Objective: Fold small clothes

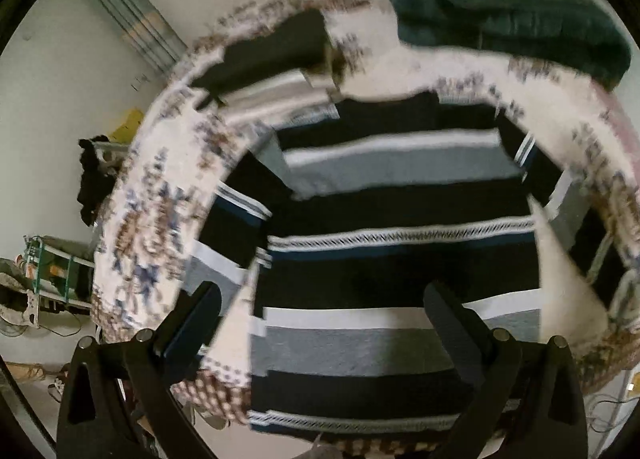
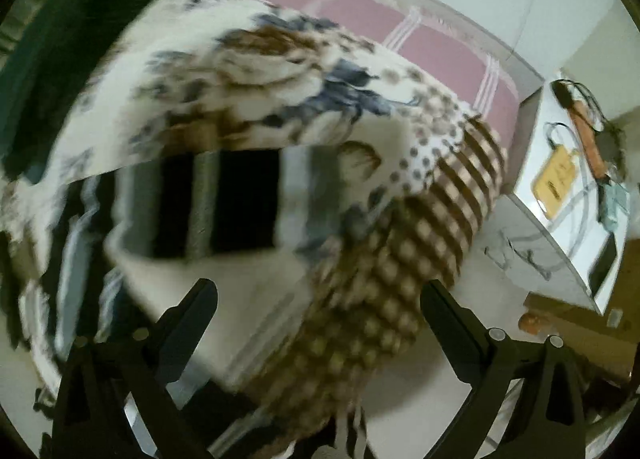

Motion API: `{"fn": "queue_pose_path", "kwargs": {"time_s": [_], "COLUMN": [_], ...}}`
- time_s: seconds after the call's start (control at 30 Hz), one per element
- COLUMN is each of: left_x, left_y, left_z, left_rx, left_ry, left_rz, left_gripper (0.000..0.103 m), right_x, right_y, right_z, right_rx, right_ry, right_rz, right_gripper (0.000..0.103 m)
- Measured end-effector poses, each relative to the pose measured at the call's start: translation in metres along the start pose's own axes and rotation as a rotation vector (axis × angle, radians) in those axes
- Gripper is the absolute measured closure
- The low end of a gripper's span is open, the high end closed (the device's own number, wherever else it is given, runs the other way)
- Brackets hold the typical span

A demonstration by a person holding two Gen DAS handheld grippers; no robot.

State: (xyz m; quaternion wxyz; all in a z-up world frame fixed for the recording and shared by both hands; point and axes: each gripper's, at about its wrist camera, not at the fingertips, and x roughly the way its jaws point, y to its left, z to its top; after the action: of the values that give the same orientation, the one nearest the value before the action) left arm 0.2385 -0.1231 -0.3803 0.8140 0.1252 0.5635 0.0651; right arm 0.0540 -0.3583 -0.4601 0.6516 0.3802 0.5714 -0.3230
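A black, grey and white striped sweater lies spread flat on a floral blanket, with its sleeves out to both sides. My left gripper is open and empty, hovering over the sweater's lower hem. In the right wrist view, which is blurred, one striped sleeve lies on the blanket. My right gripper is open and empty above the blanket's checked border, to the right of the sleeve.
A dark green garment is heaped at the far right of the blanket. A folded black piece lies at the far left. A pink mattress shows beyond the blanket. A white side table holds cables and a yellow card.
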Motion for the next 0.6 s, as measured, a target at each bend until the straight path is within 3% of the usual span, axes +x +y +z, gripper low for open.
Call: {"fn": "queue_pose_path", "kwargs": {"time_s": [0.13, 0.23, 0.33, 0.4, 0.43, 0.6], "left_x": [0.056, 0.092, 0.119, 0.128, 0.129, 0.13], "left_y": [-0.031, -0.052, -0.072, -0.082, -0.086, -0.099], "left_z": [0.004, 0.008, 0.011, 0.012, 0.013, 0.018], "left_rx": [-0.005, -0.021, -0.031, -0.031, -0.028, -0.011], "left_ry": [0.047, 0.08, 0.119, 0.135, 0.139, 0.134], "left_rz": [0.02, 0.018, 0.011, 0.008, 0.005, -0.001], "left_gripper": [0.0, 0.0, 0.0, 0.0, 0.0, 0.0], "right_x": [0.088, 0.131, 0.163, 0.168, 0.169, 0.152], "right_y": [-0.023, -0.025, -0.018, -0.011, -0.009, -0.028], "right_z": [0.047, 0.065, 0.077, 0.083, 0.087, 0.128], "right_rx": [0.047, 0.079, 0.079, 0.044, 0.028, 0.041], "right_ry": [0.02, 0.045, 0.082, 0.068, 0.062, -0.035], "right_rz": [-0.019, 0.046, 0.136, 0.149, 0.151, 0.146], "right_gripper": [0.004, 0.012, 0.034, 0.064, 0.091, 0.095]}}
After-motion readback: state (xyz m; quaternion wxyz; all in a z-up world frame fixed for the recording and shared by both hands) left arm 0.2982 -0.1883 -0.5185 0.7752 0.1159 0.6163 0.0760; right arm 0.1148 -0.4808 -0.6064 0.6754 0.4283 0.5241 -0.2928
